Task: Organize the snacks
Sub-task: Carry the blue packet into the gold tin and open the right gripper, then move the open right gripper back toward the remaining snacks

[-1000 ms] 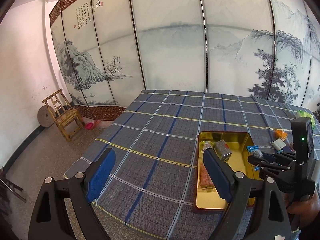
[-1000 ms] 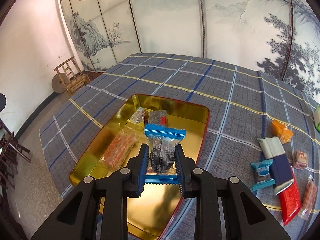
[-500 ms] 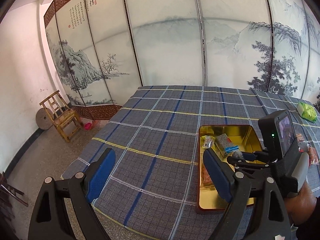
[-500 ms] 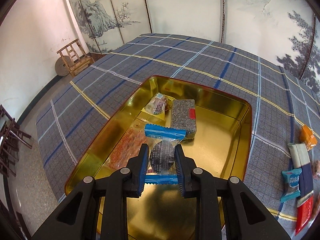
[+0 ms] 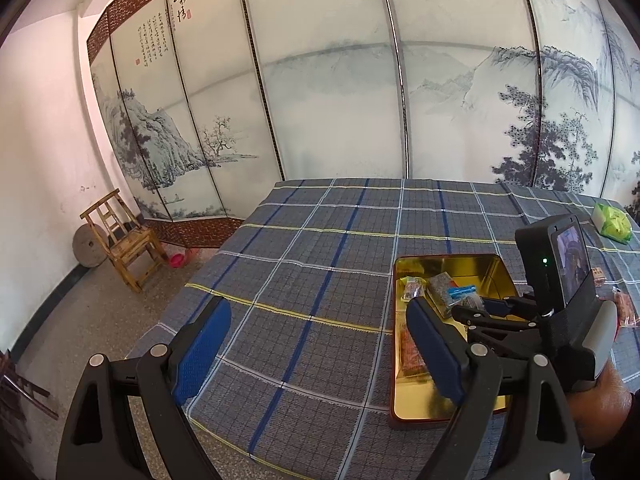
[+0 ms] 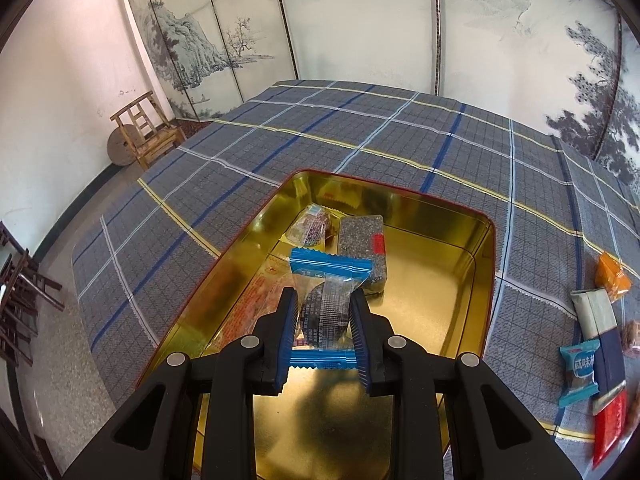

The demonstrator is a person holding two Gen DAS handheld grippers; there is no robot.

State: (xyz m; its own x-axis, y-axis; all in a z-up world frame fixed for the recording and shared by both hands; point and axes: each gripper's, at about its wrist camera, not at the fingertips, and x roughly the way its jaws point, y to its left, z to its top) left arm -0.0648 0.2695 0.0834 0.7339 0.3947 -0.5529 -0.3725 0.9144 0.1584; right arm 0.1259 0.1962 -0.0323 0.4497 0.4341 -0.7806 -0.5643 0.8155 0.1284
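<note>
My right gripper (image 6: 325, 304) is shut on a clear snack packet with blue ends (image 6: 326, 304), held low over the gold tin tray (image 6: 452, 292). Inside the tray lie a grey block snack (image 6: 362, 240), a small clear wrapped sweet (image 6: 314, 226) and an orange-red packet (image 6: 252, 304). In the left wrist view my left gripper (image 5: 316, 348) stands open over the plaid cloth, left of the tray (image 5: 424, 404). That view also shows the right gripper (image 5: 472, 308) with the packet (image 5: 464, 296) over the tray.
Loose snacks lie on the cloth right of the tray: an orange packet (image 6: 612, 272), a grey-and-navy bar (image 6: 596, 320), a small blue packet (image 6: 580, 372), a red packet (image 6: 610, 424). A green bag (image 5: 612, 224) sits at the far right. A wooden chair (image 5: 124, 248) stands on the floor.
The right gripper carried the blue-ended packet forward and down over the tray, closer to the snacks inside. The left gripper stayed nearly still and open.
</note>
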